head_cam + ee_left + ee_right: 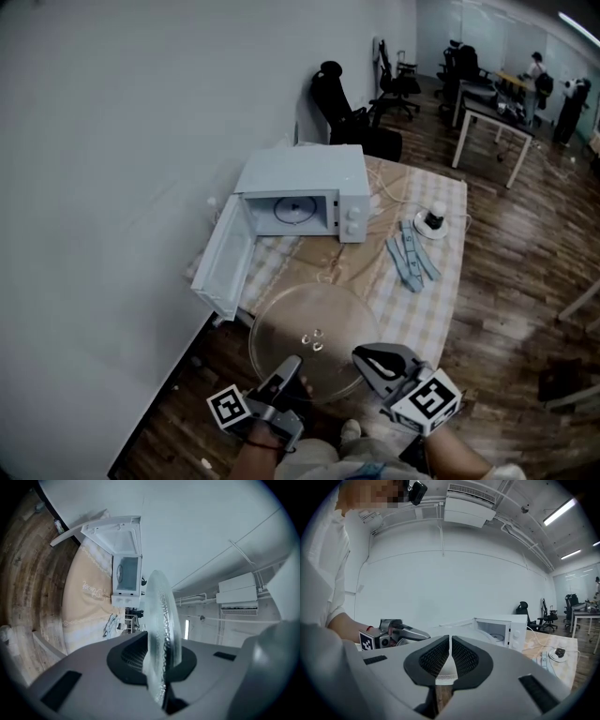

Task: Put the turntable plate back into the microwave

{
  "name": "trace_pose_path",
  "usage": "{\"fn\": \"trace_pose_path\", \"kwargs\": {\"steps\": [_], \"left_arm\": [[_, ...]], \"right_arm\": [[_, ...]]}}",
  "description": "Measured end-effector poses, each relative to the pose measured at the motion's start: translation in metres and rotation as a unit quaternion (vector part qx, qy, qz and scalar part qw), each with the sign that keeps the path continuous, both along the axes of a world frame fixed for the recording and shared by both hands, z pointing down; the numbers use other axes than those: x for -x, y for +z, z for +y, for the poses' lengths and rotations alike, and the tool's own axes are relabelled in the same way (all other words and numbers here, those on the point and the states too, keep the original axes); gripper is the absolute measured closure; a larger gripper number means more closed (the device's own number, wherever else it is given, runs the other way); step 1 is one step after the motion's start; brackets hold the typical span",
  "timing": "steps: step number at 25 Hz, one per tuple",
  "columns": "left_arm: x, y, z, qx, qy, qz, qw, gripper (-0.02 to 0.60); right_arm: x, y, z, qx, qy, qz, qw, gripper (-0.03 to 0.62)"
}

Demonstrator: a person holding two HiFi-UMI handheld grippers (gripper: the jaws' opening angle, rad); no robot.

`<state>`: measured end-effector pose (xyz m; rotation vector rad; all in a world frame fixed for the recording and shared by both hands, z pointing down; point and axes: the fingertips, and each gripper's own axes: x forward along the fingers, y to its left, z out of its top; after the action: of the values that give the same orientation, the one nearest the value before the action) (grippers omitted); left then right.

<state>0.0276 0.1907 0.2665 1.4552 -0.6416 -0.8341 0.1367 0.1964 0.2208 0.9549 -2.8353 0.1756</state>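
While I hold it by its near rim, the clear round glass turntable plate (314, 342) hangs roughly level at the near end of the cloth-covered counter (427, 281). My left gripper (157, 656) has its fingers closed on the rim, and my right gripper (449, 660) likewise (rim edge-on between them). The white microwave (305, 187), door swung open leftward, lies straight ahead beyond the plate's far edge. Neither hand looks nearer.
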Motion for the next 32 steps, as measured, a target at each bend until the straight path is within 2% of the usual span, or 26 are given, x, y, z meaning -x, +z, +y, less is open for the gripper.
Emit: {"fn": "trace_pose_path", "kwargs": {"steps": [11,18,23,32], "left_arm": [[-0.004,0.009,-0.071,-0.005,0.01,0.01,0.9999,0.558],[0.025,0.035,-0.121,0.011,0.009,0.017,0.9998,0.558],[0.044,0.045,-0.159,0.006,0.017,0.005,0.9998,0.558],[0.05,0.066,-0.212,0.008,0.03,0.006,0.9995,0.558]], "right_arm": [[0.011,0.016,-0.063,0.017,0.006,0.01,1.0,0.559],[0.037,0.037,-0.12,0.034,0.03,0.018,0.999,0.559],[0.055,0.052,-0.157,0.037,0.046,0.015,0.998,0.559],[0.06,0.07,-0.207,0.03,0.06,0.002,0.998,0.559]]}}
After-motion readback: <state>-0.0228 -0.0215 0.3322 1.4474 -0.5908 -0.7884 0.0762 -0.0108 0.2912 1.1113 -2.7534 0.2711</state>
